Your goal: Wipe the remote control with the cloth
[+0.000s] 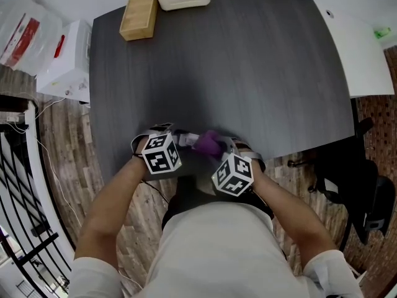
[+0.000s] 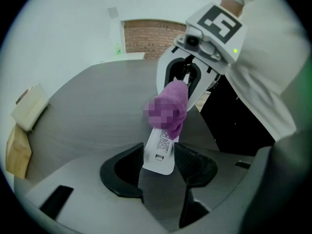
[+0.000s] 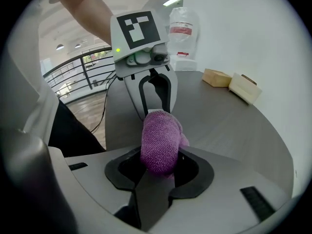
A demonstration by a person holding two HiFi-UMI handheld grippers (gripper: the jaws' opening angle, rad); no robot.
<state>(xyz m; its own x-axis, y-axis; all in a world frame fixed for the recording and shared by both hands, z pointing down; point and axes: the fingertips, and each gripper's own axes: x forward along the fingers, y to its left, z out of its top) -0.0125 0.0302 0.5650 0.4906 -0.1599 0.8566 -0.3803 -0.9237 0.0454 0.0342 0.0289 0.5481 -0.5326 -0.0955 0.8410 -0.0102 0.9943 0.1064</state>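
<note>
Left gripper view: left gripper (image 2: pixel 160 165) clamps the remote control (image 2: pixel 162 147); right gripper (image 3: pixel 158 167) pinches purple cloth (image 3: pixel 160 143) over its far end.

The person wears a white short-sleeved shirt (image 1: pixel 211 247). The left gripper (image 2: pixel 158 156) and right gripper (image 3: pixel 158 164) have grey bodies, black jaws and black-and-white marker cubes (image 1: pixel 162 154).

head view steeply down over table (image 1: pixel 248 73), gripper views face each other across cloth (image 1: pixel 209 144)
</note>
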